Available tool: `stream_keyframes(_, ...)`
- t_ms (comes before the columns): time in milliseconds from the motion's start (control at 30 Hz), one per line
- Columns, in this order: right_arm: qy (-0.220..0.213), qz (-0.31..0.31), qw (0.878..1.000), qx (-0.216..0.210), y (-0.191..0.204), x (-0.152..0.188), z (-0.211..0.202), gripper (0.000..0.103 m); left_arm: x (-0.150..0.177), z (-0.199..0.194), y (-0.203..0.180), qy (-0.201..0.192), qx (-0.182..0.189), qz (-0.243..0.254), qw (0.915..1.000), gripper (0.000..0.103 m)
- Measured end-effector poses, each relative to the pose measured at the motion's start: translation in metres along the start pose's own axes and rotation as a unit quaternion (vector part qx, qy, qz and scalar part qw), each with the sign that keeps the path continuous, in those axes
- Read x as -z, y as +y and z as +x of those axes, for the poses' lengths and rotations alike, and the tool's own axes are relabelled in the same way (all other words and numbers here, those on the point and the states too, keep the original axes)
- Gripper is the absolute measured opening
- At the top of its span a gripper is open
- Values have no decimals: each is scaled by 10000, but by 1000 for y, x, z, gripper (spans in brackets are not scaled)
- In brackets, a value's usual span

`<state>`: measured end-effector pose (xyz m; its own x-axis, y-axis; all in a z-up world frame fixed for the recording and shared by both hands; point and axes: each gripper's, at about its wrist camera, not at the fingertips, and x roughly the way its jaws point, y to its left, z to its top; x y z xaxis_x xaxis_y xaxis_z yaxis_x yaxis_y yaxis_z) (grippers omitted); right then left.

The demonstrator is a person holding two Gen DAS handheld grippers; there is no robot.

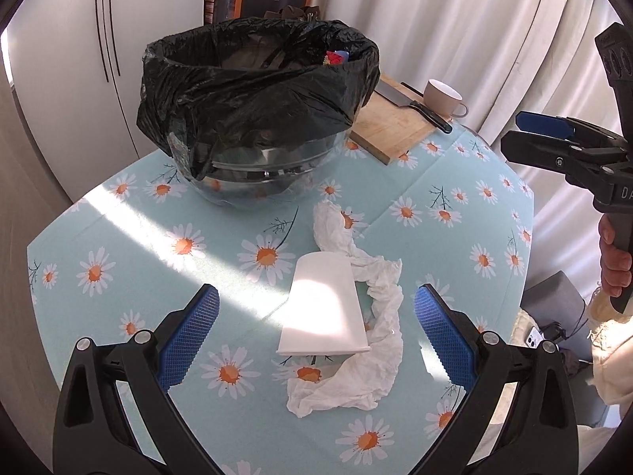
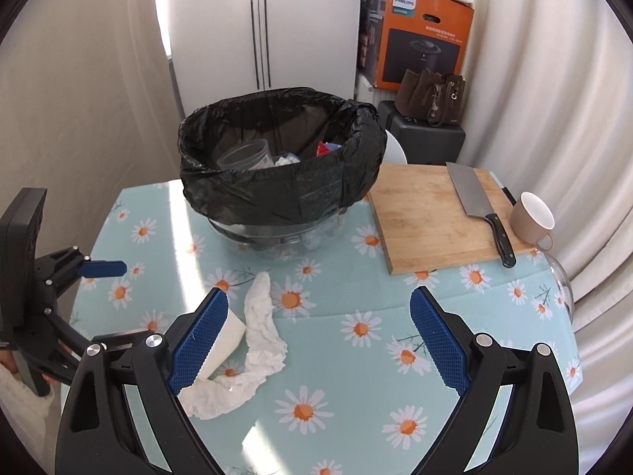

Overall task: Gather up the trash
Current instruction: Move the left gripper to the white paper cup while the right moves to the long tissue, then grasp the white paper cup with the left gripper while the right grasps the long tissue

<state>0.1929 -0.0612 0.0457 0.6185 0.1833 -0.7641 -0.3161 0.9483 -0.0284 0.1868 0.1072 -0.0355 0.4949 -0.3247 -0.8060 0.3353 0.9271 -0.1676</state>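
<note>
A white paper cup [image 1: 324, 308] lies on its side on the daisy tablecloth, over a crumpled white tissue [image 1: 368, 340]. My left gripper [image 1: 316, 336] is open, its blue pads on either side of the cup, a little above it. The cup [image 2: 225, 340] and tissue [image 2: 257, 340] also show in the right wrist view, partly behind my left finger. My right gripper [image 2: 318, 340] is open and empty over bare tablecloth to the right of the tissue. A glass bowl lined with a black trash bag [image 1: 257, 91] stands behind, with several bits of trash inside [image 2: 273, 158].
A wooden cutting board [image 2: 431, 217] with a cleaver [image 2: 478, 206] lies at the back right, with a beige mug [image 2: 532, 217] beside it. An orange box [image 2: 419, 35] and a brown bag [image 2: 431, 97] stand behind the table. White curtains hang to the right.
</note>
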Motion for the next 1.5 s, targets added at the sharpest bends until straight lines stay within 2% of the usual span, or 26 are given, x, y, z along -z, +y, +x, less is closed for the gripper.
stream_keyframes(333, 478, -5, 9985, 263, -4, 28, 32, 89, 19, 46, -8, 429, 128, 27, 9990, 97)
stream_keyframes(433, 669, 101, 9976, 137, -4, 37, 47, 89, 20, 58, -5, 508, 245, -89, 9984, 97)
stream_keyframes(533, 822, 148, 9964, 149, -2, 48, 63, 89, 21, 68, -6, 557, -57, 10, 9984, 97)
stream_keyframes(900, 1322, 147, 9911, -7, 12, 84, 112, 89, 25, 102, -6, 898, -189, 326, 9952, 97)
stream_keyframes(1033, 1469, 191, 9889, -111, 16, 87, 129, 89, 30, 115, 15, 1136, -227, 64, 9932, 97)
stream_keyframes(1133, 1548, -24, 9879, 40, 24, 85, 140, 89, 27, 113, 24, 1024, -14, -49, 9947, 97)
stream_keyframes(1200, 1599, 19, 9871, -93, 25, 83, 148, 89, 25, 117, 18, 1031, -147, 230, 9943, 97)
stream_keyframes(1267, 1737, 115, 9844, -249, 25, 84, 161, 93, 30, 127, 3, 1061, -572, 902, 9886, 99)
stream_keyframes(1300, 1833, 137, 9825, -290, 26, 87, 169, 95, 32, 125, -2, 928, -567, 1068, 9883, 99)
stream_keyframes(1333, 1887, 110, 9816, -271, 27, 91, 175, 96, 32, 126, 3, 956, -502, 929, 9898, 98)
stream_keyframes(1367, 1711, -42, 9849, -246, 30, 92, 173, 96, 32, 125, 5, 930, -485, 923, 9902, 98)
stream_keyframes(1500, 1624, -202, 9857, -411, 29, 96, 167, 97, 39, 122, 6, 715, -435, 1061, 9908, 99)
